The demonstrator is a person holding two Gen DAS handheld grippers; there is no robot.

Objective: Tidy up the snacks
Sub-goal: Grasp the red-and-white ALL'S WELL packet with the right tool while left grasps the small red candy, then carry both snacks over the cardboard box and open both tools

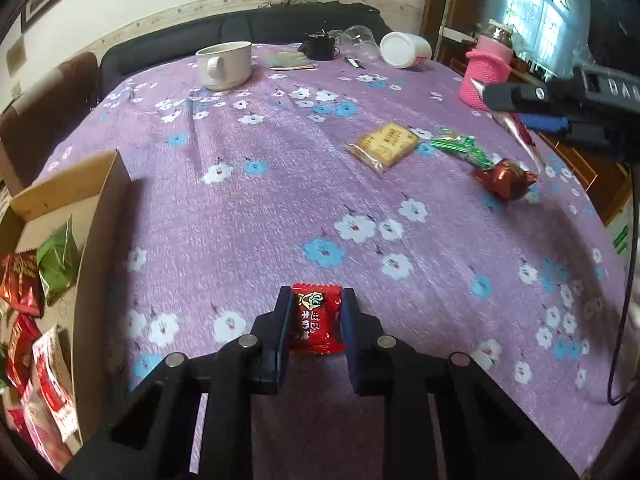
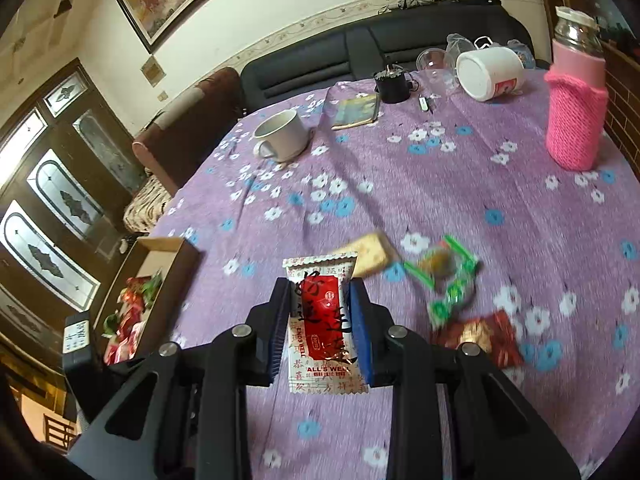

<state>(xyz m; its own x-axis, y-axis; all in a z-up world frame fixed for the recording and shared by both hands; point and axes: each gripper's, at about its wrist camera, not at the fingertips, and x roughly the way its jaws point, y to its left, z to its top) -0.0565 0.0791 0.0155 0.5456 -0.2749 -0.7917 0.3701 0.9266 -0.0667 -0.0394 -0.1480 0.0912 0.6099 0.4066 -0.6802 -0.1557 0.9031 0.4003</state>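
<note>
My left gripper (image 1: 316,300) is shut on a small red candy packet (image 1: 317,320), held above the purple flowered tablecloth. My right gripper (image 2: 320,292) is shut on a white and red snack packet (image 2: 325,324), held above the cloth; it also shows at the right of the left wrist view (image 1: 516,102). A cardboard box (image 1: 102,216) with several red and green snack packets stands at the left; it also shows in the right wrist view (image 2: 176,276). On the cloth lie a biscuit packet (image 1: 384,146), a green packet (image 1: 460,150) and a dark red packet (image 1: 506,180).
A white mug (image 1: 225,65), a tipped white cup (image 1: 404,50), a pink knitted bottle (image 1: 486,74), clear cups (image 1: 360,38), a black object (image 1: 319,46) and a flat pouch (image 1: 290,61) stand at the far side. A dark sofa (image 2: 360,60) runs behind the table.
</note>
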